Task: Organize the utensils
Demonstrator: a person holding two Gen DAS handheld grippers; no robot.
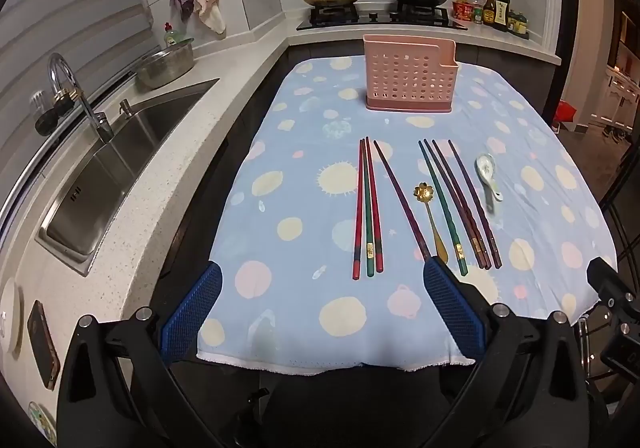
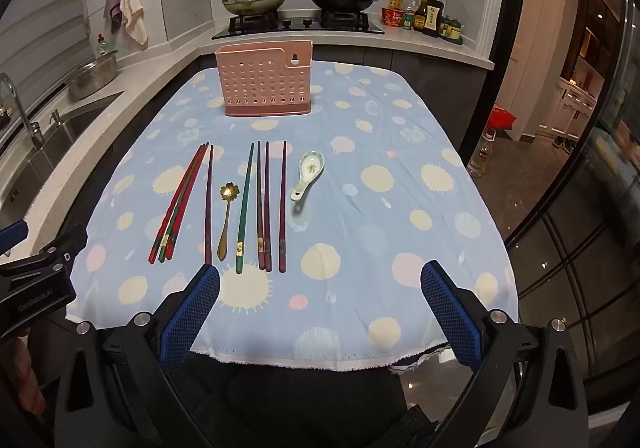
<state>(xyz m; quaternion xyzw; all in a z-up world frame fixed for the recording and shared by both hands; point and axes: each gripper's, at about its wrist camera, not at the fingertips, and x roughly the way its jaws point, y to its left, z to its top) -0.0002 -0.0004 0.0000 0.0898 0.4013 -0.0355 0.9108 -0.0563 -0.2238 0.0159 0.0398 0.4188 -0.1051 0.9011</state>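
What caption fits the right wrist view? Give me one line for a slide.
Open right gripper above chopsticks, two spoons and an empty-looking pink holder.

"GenRobot.AI" on left tool (image 2: 38, 304)

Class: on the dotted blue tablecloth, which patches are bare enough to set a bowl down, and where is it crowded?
Bare: the dotted blue tablecloth right of the white ceramic spoon, the strip left of the red and green chopsticks, and the band before the pink perforated utensil holder. Crowded: the middle row, chopsticks flanking the gold flower spoon.
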